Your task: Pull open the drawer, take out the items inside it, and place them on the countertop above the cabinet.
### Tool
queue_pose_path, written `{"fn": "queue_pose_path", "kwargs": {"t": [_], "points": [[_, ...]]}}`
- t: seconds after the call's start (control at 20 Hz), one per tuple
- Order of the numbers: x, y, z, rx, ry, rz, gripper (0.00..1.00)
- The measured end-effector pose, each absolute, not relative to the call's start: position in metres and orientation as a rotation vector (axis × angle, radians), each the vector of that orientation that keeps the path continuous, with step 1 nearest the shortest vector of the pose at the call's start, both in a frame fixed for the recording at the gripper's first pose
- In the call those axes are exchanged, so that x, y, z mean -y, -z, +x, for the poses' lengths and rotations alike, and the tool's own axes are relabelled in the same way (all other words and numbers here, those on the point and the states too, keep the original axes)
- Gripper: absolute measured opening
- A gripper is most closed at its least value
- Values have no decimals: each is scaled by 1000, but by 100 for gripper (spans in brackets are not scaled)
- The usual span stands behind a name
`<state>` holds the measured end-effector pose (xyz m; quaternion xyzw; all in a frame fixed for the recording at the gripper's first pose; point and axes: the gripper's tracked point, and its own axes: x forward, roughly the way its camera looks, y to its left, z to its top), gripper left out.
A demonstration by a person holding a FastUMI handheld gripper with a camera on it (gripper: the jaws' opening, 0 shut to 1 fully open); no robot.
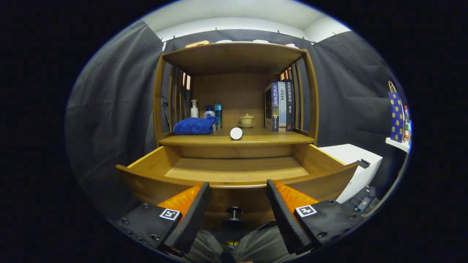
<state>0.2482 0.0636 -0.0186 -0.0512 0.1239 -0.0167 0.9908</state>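
The wooden drawer (146, 164) stands pulled out toward me, and its visible floor is bare. Its dark round knob (234, 211) sits on the front panel, between my fingers and slightly beyond them. My gripper (237, 191) is open with nothing held, its fingertips level with the drawer's front rim. On the countertop (270, 138) above the drawer lie a folded blue cloth (194, 125) on the left and a small white round object (236, 133) at the middle front edge.
The countertop also holds bottles (207, 111) behind the cloth, a small lidded cup (246, 119) on a saucer, and upright books (279, 106) on the right. A white box (360, 164) stands right of the drawer. A dotted gift bag (396, 117) rests on a shelf farther right.
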Motion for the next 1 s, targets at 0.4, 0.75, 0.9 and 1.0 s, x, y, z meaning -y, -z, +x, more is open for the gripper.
{"fn": "queue_pose_path", "kwargs": {"t": [0.4, 0.75, 0.9, 1.0], "points": [[-60, 48, 253, -273, 73, -120, 100], [-60, 46, 279, -271, 73, -83, 98], [-60, 46, 302, -285, 73, -72, 98], [-60, 40, 322, -268, 71, -57, 98]]}}
